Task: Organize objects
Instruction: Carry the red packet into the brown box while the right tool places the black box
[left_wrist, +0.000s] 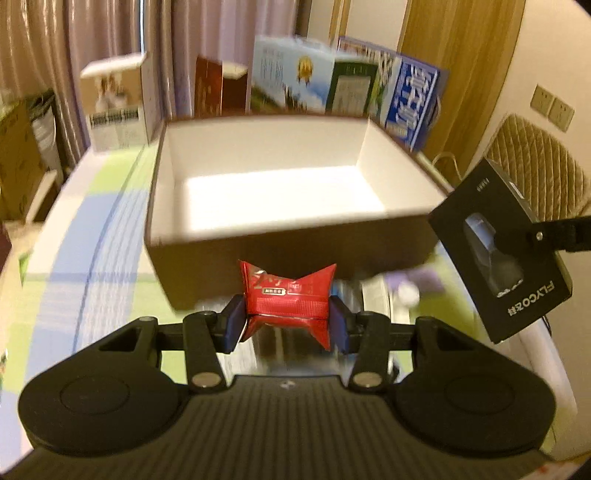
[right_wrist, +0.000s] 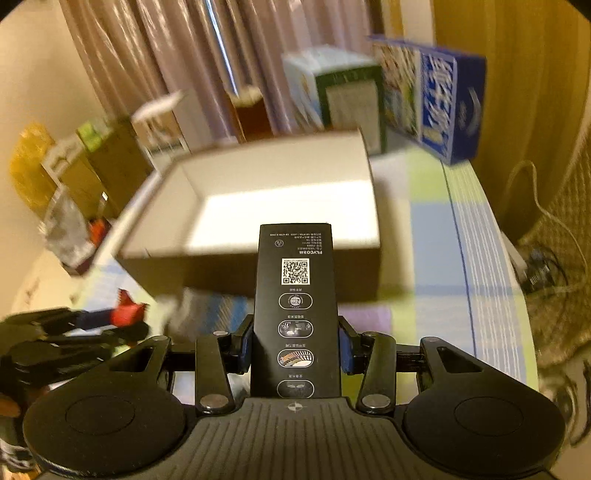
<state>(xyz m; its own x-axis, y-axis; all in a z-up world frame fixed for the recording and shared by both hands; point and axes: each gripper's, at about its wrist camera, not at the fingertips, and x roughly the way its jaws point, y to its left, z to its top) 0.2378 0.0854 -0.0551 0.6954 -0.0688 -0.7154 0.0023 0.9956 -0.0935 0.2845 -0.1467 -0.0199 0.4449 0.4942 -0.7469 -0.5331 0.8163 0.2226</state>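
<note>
both claws loaded: left claw (left_wrist: 287, 320) pinches a red packet (left_wrist: 287, 295), right claw (right_wrist: 295, 347) clamps a black flyco box (right_wrist: 295, 295), just short of the open box (left_wrist: 273, 192). blurry, seemingly airborne; the crumpled packet could slip short onto the desk (left_wrist: 92, 229).

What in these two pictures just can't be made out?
- Table in front of the open box, left wrist view: motion blur smears what lies there.
- Red packet lettering: too small and blurred.
- Black box front, right wrist view: turned away; fine print too small.
- Back cartons: blurred.
</note>
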